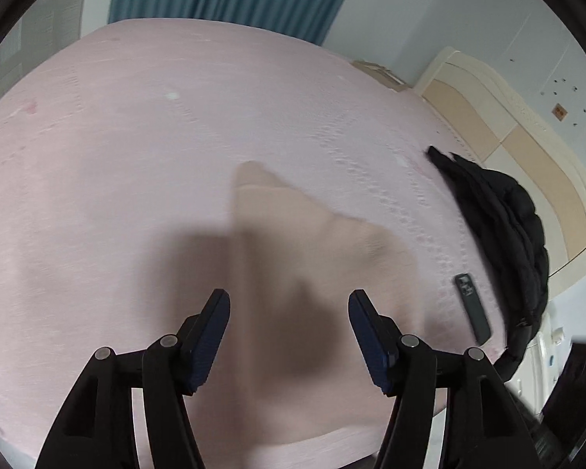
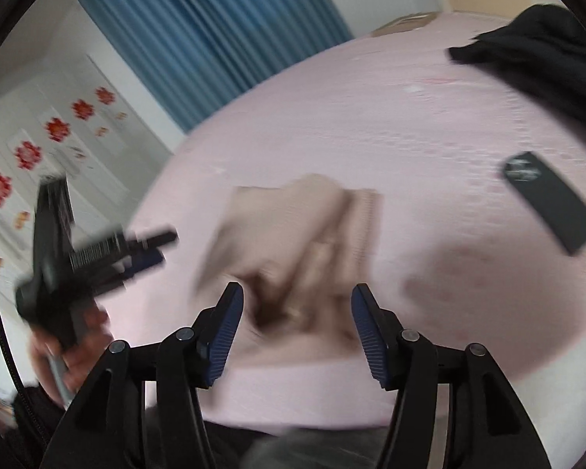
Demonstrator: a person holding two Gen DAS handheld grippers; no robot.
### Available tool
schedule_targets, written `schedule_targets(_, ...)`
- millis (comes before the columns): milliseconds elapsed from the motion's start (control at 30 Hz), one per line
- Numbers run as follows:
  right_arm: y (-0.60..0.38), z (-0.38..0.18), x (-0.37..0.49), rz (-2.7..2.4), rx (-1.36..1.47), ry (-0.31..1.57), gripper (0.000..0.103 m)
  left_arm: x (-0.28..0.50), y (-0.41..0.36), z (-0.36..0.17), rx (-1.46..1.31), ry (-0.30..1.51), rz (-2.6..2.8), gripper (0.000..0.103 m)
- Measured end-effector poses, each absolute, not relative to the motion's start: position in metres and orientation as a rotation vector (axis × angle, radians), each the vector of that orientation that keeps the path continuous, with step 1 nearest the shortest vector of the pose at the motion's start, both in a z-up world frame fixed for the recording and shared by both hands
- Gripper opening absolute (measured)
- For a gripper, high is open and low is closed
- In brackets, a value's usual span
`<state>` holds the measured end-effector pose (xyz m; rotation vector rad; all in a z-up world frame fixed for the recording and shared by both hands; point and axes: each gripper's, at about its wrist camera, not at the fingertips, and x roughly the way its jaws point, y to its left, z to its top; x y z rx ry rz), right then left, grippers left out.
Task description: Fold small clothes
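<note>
On the pink bedspread (image 1: pixel 136 136) just ahead of you lies the small beige knit garment (image 1: pixel 293 226), limp, light and partly bunched. Your left gripper (image 1: pixel 289 336) and right gripper (image 2: pixel 297 328) both stand spread, holding nothing. Pinch a flat outer edge or corner, not the rumpled middle, which would likely drag.

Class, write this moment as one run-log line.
left tongs: open, empty | right tongs: open, empty | beige garment: on pink bedsheet, released
</note>
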<state>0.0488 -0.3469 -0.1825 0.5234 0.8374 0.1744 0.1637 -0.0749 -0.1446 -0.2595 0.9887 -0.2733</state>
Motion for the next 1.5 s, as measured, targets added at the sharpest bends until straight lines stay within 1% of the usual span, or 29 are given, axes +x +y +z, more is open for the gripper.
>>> schedule_targets(33, -0.336, -0.184, 0.059, 0.187, 0.524, 0.836, 0.060, 0.160, -0.064, -0.148, -0.258, 0.991, -0.265, 0.061)
schedule_targets(133, -0.309, -0.196, 0.086, 0.148, 0.477, 0.870, 0.059, 0.152, -0.039, -0.160, -0.285, 1.006, -0.254, 0.061)
schedule_targets(167, -0.303, -0.200, 0.092, 0.134, 0.466, 0.880, 0.052, 0.149, -0.032, -0.164, -0.296, 1.011, -0.255, 0.061)
schedule_targets(200, -0.295, -0.205, 0.099, 0.110, 0.431, 0.904, 0.040, 0.148, -0.028, -0.167, -0.302, 1.013, -0.252, 0.061)
schedule_targets(233, -0.287, -0.208, 0.105, 0.112, 0.384, 0.928, 0.011, 0.146, -0.023, -0.171, -0.308, 1.014, -0.248, 0.061)
schedule_targets(267, -0.284, -0.208, 0.105, 0.126, 0.354, 0.923, 0.012, 0.146, -0.020, -0.173, -0.317, 1.015, -0.247, 0.061)
schedule_targets(333, -0.294, -0.193, 0.085, 0.135, 0.361, 0.779, 0.010, 0.145, -0.013, -0.178, -0.350, 1.015, -0.252, 0.061)
schedule_targets(367, -0.306, -0.185, 0.072, 0.163, 0.420, 0.700, 0.009, 0.143, -0.013, -0.180, -0.361, 1.013, -0.252, 0.061)
schedule_targets(433, -0.324, -0.188, 0.059, 0.141, 0.479, 0.683, 0.009, 0.143, -0.009, -0.183, -0.405, 1.003, -0.273, 0.061)
schedule_targets(500, -0.326, -0.212, 0.065, 0.038, 0.406, 0.807, 0.009, 0.145, -0.007, -0.188, -0.455, 1.001, -0.300, 0.062)
schedule_targets(567, -0.328, -0.242, 0.071, 0.011, 0.416, 0.937, 0.009, 0.147, -0.011, -0.192, -0.477, 1.012, -0.317, 0.062)
schedule_targets(633, -0.332, -0.239, 0.067, 0.020, 0.453, 0.913, 0.011, 0.146, -0.013, -0.192, -0.477, 1.006, -0.331, 0.062)
schedule_targets(700, -0.334, -0.224, 0.066, 0.019, 0.469, 0.869, 0.019, 0.145, -0.015, -0.192, -0.467, 0.995, -0.346, 0.064)
schedule_targets(733, -0.335, -0.218, 0.067, 0.014, 0.472, 0.849, 0.029, 0.145, -0.017, -0.192, -0.455, 0.994, -0.353, 0.064)
schedule_targets(767, -0.334, -0.212, 0.071, 0.010, 0.468, 0.832, 0.042, 0.145, -0.018, -0.193, -0.449, 0.997, -0.356, 0.064)
schedule_targets(833, -0.333, -0.212, 0.084, -0.003, 0.465, 0.835, 0.053, 0.145, -0.018, -0.194, -0.442, 1.007, -0.366, 0.064)
schedule_targets(933, -0.338, -0.226, 0.107, 0.022, 0.541, 0.907, 0.063, 0.145, -0.018, -0.193, -0.428, 0.997, -0.376, 0.064)
schedule_targets(1000, -0.339, -0.240, 0.121, 0.042, 0.580, 0.958, 0.066, 0.147, -0.014, -0.193, -0.421, 0.988, -0.379, 0.064)
schedule_targets(1067, -0.343, -0.255, 0.134, 0.026, 0.583, 0.991, 0.078, 0.152, -0.011, -0.194, -0.420, 0.989, -0.381, 0.064)
schedule_targets(1133, -0.349, -0.270, 0.146, 0.047, 0.632, 1.024, 0.079, 0.156, -0.007, -0.196, -0.421, 0.994, -0.375, 0.064)
schedule_targets(1200, -0.354, -0.281, 0.155, 0.077, 0.689, 1.037, 0.084, 0.160, -0.004, -0.199, -0.432, 0.994, -0.365, 0.064)
schedule_targets(1267, -0.354, -0.285, 0.162, 0.088, 0.684, 1.037, 0.086, 0.163, 0.000, -0.201, -0.455, 0.997, -0.359, 0.064)
schedule_targets(1300, -0.352, -0.285, 0.164, 0.091, 0.668, 1.038, 0.084, 0.165, 0.003, -0.203, -0.474, 0.999, -0.356, 0.064)
schedule_targets(1333, -0.350, -0.286, 0.168, 0.105, 0.659, 1.036, 0.063, 0.165, 0.005, -0.203, -0.486, 0.998, -0.353, 0.064)
schedule_targets(1367, -0.348, -0.291, 0.169, 0.142, 0.666, 1.044, 0.057, 0.164, 0.008, -0.204, -0.501, 0.996, -0.349, 0.064)
schedule_targets(1400, -0.350, -0.292, 0.168, 0.137, 0.674, 1.037, 0.054, 0.164, 0.010, -0.205, -0.511, 0.993, -0.344, 0.064)
schedule_targets(1433, -0.350, -0.291, 0.169, 0.146, 0.681, 1.031, 0.045, 0.163, 0.013, -0.204, -0.523, 0.990, -0.339, 0.064)
schedule_targets(1467, -0.351, -0.287, 0.168, 0.164, 0.681, 1.023, 0.041, 0.162, 0.015, -0.204, -0.527, 0.989, -0.336, 0.064)
schedule_targets(1500, -0.350, -0.282, 0.168, 0.173, 0.673, 1.025, 0.039, 0.161, 0.016, -0.203, -0.527, 0.989, -0.331, 0.064)
